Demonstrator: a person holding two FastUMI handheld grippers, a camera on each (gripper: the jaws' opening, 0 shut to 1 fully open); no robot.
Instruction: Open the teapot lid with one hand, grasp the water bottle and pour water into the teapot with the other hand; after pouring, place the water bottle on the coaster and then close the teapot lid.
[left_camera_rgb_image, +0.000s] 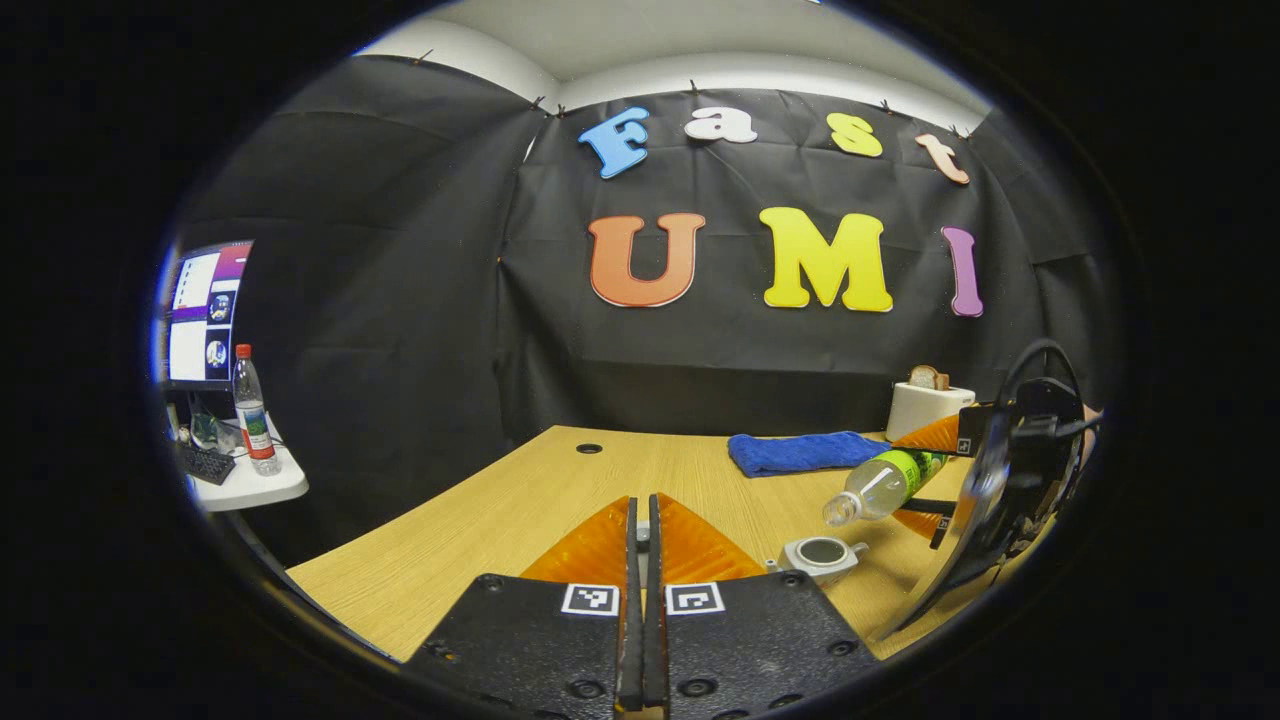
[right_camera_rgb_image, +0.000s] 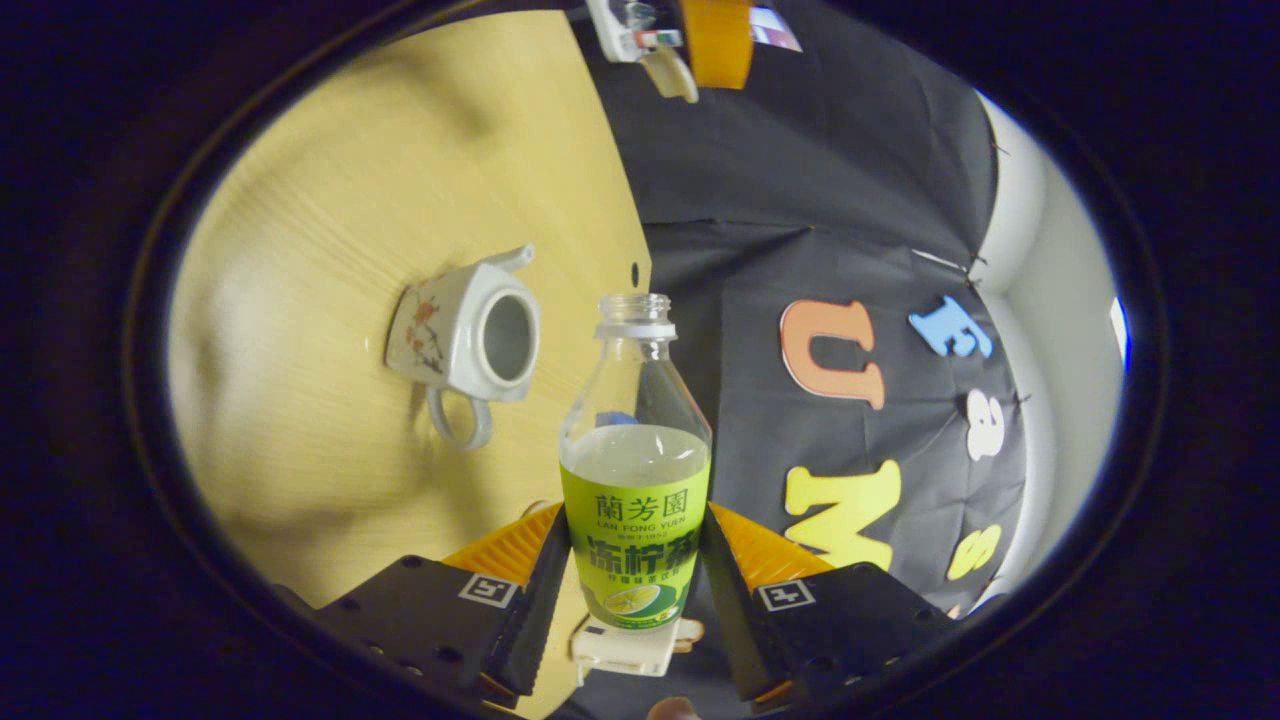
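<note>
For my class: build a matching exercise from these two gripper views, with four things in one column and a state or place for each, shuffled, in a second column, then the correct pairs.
Things
1. teapot
2. water bottle
3. blue towel
4. left gripper

States
A. folded, lying near the toaster
B. fingers closed together
C. lid off, opening bare
D. uncapped, tilted, clamped in the right gripper

Pairs: 1-C, 2-D, 3-A, 4-B

The left gripper (left_camera_rgb_image: 643, 540) rides with its fingers pressed together above the wooden table (left_camera_rgb_image: 500, 510). Farther off, the right gripper (left_camera_rgb_image: 925, 478) holds the water bottle (left_camera_rgb_image: 880, 485) tilted, mouth above the open teapot (left_camera_rgb_image: 822, 553), near a blue towel (left_camera_rgb_image: 800, 451).
</note>
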